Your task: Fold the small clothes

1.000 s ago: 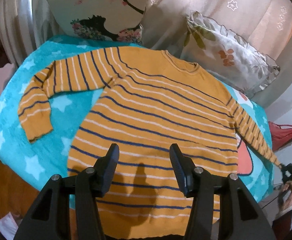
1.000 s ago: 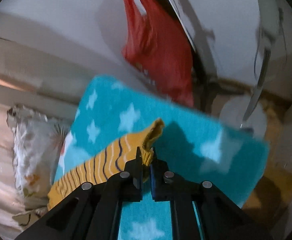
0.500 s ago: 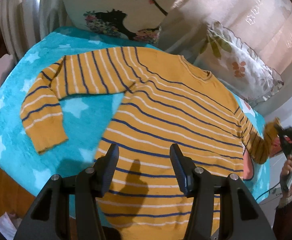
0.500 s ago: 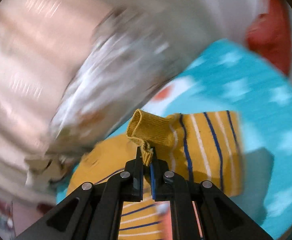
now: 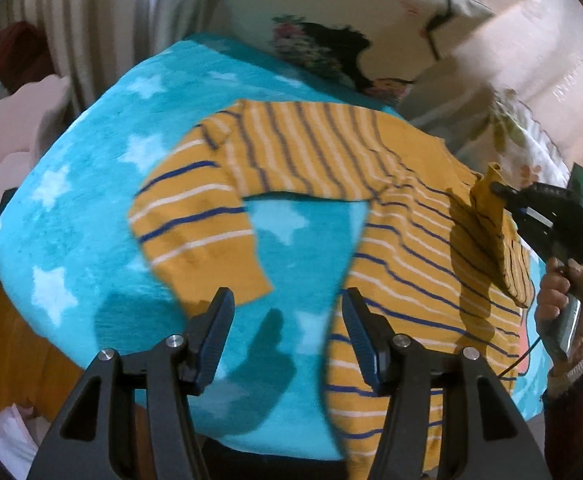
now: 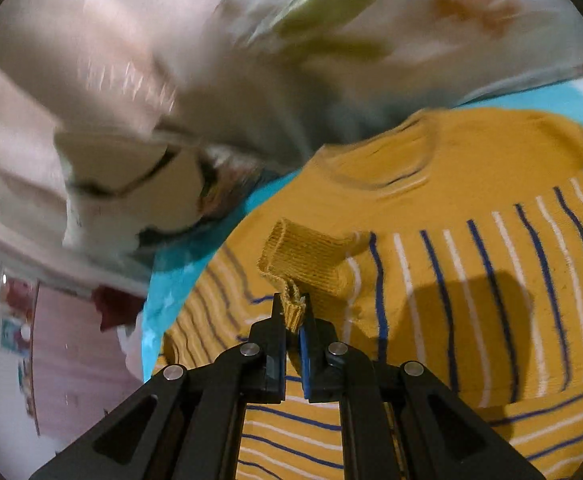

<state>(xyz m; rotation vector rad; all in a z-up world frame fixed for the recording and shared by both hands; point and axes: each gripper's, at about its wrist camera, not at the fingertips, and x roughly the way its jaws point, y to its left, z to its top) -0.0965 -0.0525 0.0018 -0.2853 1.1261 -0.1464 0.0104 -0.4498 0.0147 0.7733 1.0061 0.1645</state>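
Note:
A mustard sweater (image 5: 403,224) with blue and white stripes lies flat on a turquoise star blanket (image 5: 91,200). Its left sleeve (image 5: 199,232) bends down toward my left gripper (image 5: 287,332), which is open and empty above the blanket, just below the sleeve cuff. My right gripper (image 6: 294,314) is shut on the cuff (image 6: 307,258) of the right sleeve and holds it lifted over the sweater's chest (image 6: 491,184), near the neckline. The right gripper also shows in the left wrist view (image 5: 503,196), holding the raised sleeve (image 5: 487,240).
Pillows stand behind the sweater: a printed one (image 5: 351,36) and a floral one (image 6: 371,28). The blanket's front-left edge drops to a wooden floor (image 5: 7,352). A pink scalloped piece of furniture (image 5: 15,144) stands at the left.
My right gripper has carried the right sleeve's cuff from the blanket's far edge inward over the sweater's body. My left gripper has shifted left, from over the hem to over the blanket by the left sleeve.

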